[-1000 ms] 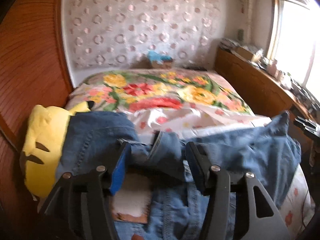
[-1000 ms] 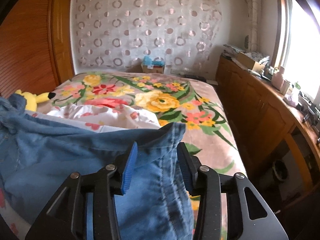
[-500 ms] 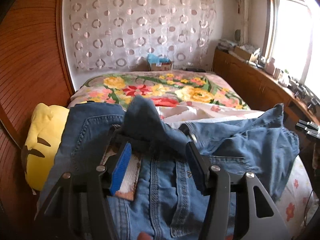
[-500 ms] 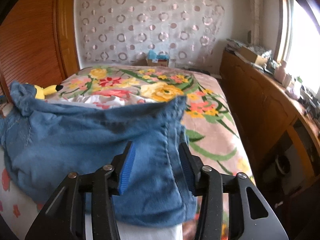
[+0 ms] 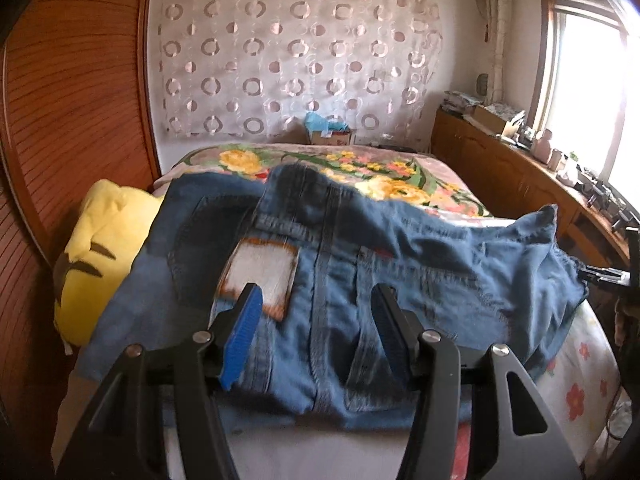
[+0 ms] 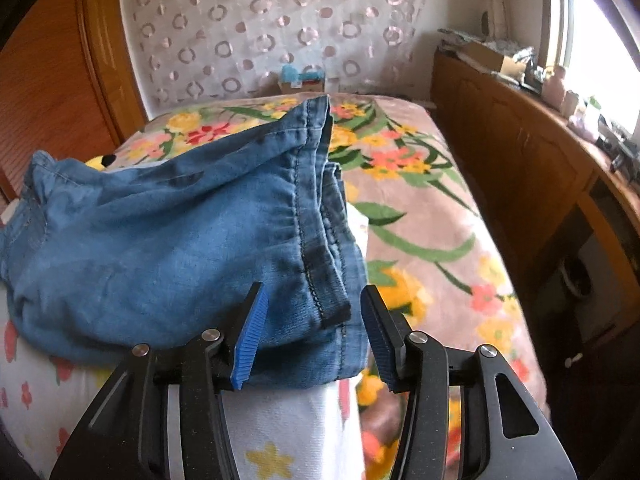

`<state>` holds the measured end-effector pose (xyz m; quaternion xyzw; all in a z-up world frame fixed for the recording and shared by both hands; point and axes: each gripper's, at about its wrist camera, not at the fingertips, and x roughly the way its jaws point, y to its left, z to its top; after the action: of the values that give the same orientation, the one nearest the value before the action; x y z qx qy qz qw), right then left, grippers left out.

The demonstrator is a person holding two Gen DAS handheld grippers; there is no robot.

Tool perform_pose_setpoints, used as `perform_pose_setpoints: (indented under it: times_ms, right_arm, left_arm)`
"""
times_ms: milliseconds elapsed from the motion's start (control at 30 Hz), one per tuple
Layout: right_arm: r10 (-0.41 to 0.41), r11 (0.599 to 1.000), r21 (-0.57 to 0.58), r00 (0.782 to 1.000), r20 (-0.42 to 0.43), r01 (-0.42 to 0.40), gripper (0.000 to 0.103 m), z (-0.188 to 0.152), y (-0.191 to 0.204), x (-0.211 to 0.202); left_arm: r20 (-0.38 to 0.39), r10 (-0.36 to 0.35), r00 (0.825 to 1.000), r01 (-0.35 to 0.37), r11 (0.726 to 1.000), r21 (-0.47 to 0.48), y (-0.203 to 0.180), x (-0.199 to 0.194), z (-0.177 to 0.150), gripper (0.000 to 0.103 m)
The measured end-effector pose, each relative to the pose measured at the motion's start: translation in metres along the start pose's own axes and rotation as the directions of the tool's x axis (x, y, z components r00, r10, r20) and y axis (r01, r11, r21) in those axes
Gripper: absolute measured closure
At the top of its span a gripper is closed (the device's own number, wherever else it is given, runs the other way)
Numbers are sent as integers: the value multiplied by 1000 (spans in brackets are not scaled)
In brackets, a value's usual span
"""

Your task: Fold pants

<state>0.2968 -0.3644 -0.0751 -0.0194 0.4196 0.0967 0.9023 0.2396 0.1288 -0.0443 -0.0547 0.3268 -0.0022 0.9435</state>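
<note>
On my left wrist camera, my left gripper (image 5: 316,316) points down at the bed (image 5: 576,364), its fingers spread with the waist end of the pants (image 5: 360,264) lying between them; the pads do not press on the denim. The pale patch label (image 5: 262,276) sits just ahead of my left finger. Beyond the gripper the jeans drape across the bed toward the right. A yellow plush toy (image 5: 96,264) lies off to my left, partly under the denim. Far ahead, past the floral blanket (image 5: 400,176), a small cardboard box (image 5: 330,134) stands by the wall with something blue sticking out of it; I cannot tell what.

On my right wrist camera, my right gripper (image 6: 310,320) tilts more steeply down. Its jaws have just been opening, and the hemmed leg end of the pants (image 6: 168,240) lies between the spread fingers without being pinched. The denim piles up ahead and to my left on the white flowered sheet (image 6: 280,428). The wooden cabinet (image 6: 520,168) runs along my right.
</note>
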Motion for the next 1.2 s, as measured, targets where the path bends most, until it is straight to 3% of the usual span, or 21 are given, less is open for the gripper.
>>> perform_pose_setpoints:
  times_ms: [133,167,200,233,333,533,567,600,633,700,967,1200]
  right_arm:
    - [31,999,25,1000,-4,-31,57,2,-1,3]
    - [42,999,24,999,-1,-42,65,3,0,2]
    - [44,999,20,999,3,-44,95,4,0,1]
    - [33,999,12,999,18,-33,99,5,2,-3]
    - [-4,1000,30,993,116,1,100,8,-1,-31]
    - [-18,998,57,998,66,14,100,-2,-7,-32]
    - [-21,998,65,998,56,17,99,-7,-7,-30]
    - [-26,997,72,998,51,23,88,-8,-7,-29]
    - [-36,996,83,998,46,32,66,-11,-8,-28]
    - [-35,993,116,999,41,30,38,-16,-10,-25]
    - [46,980,197,998,-35,-38,36,-26,-15,-6]
    - [129,958,264,990,-52,-111,33,-31,-22,-3]
  left_arm:
    - [-22,20,1000,-20,1000,-14,3,1,-12,47]
    - [-24,29,999,-30,999,-14,4,1,-14,47]
    - [-22,41,999,-42,999,-12,4,1,-17,47]
    - [-18,50,999,-51,999,-10,4,0,-18,47]
    - [3,90,996,-90,996,10,2,-2,-24,47]
    - [-9,107,994,-106,993,57,1,0,-32,47]
    - [-13,96,995,-95,994,54,1,1,-33,47]
    - [-16,90,996,-89,995,51,1,1,-33,47]
    - [-19,86,996,-85,995,49,1,1,-34,47]
    - [-25,84,996,-83,996,45,0,3,-35,47]
    - [-45,116,992,-114,993,44,-2,11,-42,47]
    - [-61,126,990,-123,991,47,-1,16,-46,47]
